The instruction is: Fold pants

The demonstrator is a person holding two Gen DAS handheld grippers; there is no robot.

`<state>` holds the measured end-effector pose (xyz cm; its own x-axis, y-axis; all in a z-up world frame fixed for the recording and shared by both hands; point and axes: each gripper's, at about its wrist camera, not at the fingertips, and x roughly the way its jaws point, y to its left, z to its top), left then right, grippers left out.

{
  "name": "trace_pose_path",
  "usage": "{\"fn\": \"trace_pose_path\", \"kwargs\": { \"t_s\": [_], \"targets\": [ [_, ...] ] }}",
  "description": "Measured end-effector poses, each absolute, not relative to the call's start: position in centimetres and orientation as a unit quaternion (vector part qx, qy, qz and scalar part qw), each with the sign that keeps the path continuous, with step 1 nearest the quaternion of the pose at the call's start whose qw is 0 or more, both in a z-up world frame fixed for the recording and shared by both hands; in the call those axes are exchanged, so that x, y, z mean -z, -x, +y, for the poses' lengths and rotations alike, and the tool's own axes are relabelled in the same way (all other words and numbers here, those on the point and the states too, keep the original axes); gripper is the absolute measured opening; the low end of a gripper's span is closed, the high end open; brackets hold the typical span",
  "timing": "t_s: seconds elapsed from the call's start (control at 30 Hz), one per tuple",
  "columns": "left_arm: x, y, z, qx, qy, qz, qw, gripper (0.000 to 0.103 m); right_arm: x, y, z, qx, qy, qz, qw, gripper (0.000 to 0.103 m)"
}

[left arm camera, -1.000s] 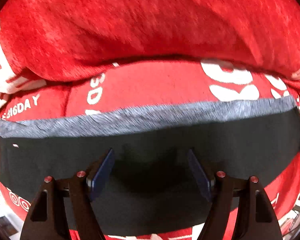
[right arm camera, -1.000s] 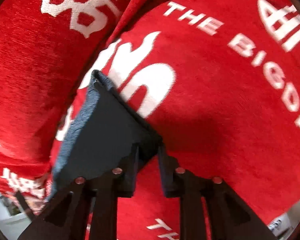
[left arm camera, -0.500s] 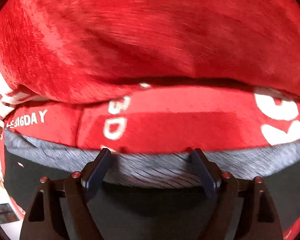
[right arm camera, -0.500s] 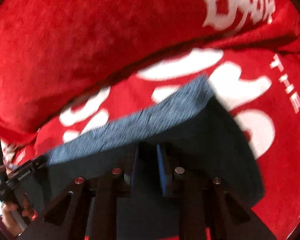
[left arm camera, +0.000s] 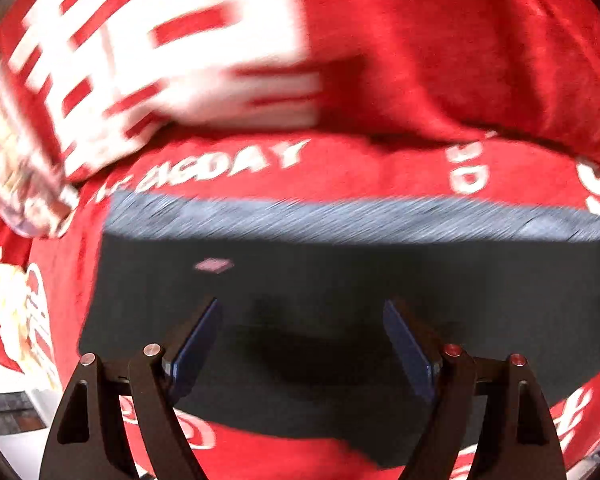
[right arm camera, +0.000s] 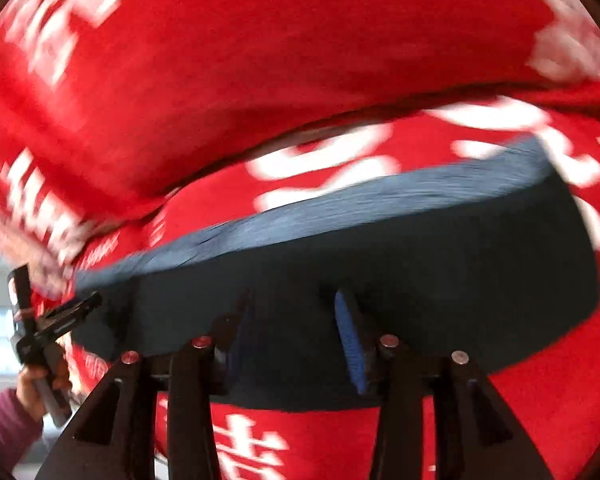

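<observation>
The dark navy pants (left arm camera: 340,280) lie folded flat on a red cloth with white lettering (left arm camera: 340,168). A grey ribbed band (left arm camera: 320,218) runs along their far edge. A small pink tag (left arm camera: 214,265) sits on them. My left gripper (left arm camera: 300,312) is open above the pants, holding nothing. In the right wrist view the same pants (right arm camera: 420,256) lie under my right gripper (right arm camera: 292,300), which is open and empty. The left gripper (right arm camera: 56,320) shows there at the pants' left end, in a hand.
A raised red cushion or cloth fold (left arm camera: 460,48) rises behind the pants. It also shows in the right wrist view (right arm camera: 260,80). A white surface and floor (left arm camera: 12,420) show past the cloth's left edge.
My right gripper has opened and let go of the pants, which now lie flat. My left gripper has drawn back from the ribbed band and shifted left. Both views are blurred by motion.
</observation>
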<state>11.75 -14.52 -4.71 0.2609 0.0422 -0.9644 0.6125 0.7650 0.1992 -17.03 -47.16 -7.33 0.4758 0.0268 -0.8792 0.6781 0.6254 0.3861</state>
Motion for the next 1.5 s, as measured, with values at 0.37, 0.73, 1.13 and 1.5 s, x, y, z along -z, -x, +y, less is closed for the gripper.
{"fn": "trace_pose_path", "kwargs": {
  "t_s": [0.37, 0.73, 1.13, 1.5],
  "targets": [
    [8.3, -17.0, -1.5, 0.197, -0.233, 0.590, 0.747, 0.084, 6.1, -4.9, -31.8, 0.046, -0.268, 0.524, 0.808, 0.046],
    [8.7, -14.9, 1.2, 0.270, -0.219, 0.528, 0.775, 0.084, 10.1, -28.3, -18.1, -0.080, -0.138, 0.586, 0.795, 0.051],
    [8.7, -13.5, 1.9, 0.292, -0.207, 0.510, 0.782, 0.084, 14.8, -35.9, -14.0, -0.112, -0.086, 0.642, 0.753, 0.016],
    [9.0, -13.4, 2.2, 0.288, -0.209, 0.523, 0.774, 0.084, 14.0, -36.5, -11.7, -0.097, -0.084, 0.632, 0.764, 0.011]
  ]
}}
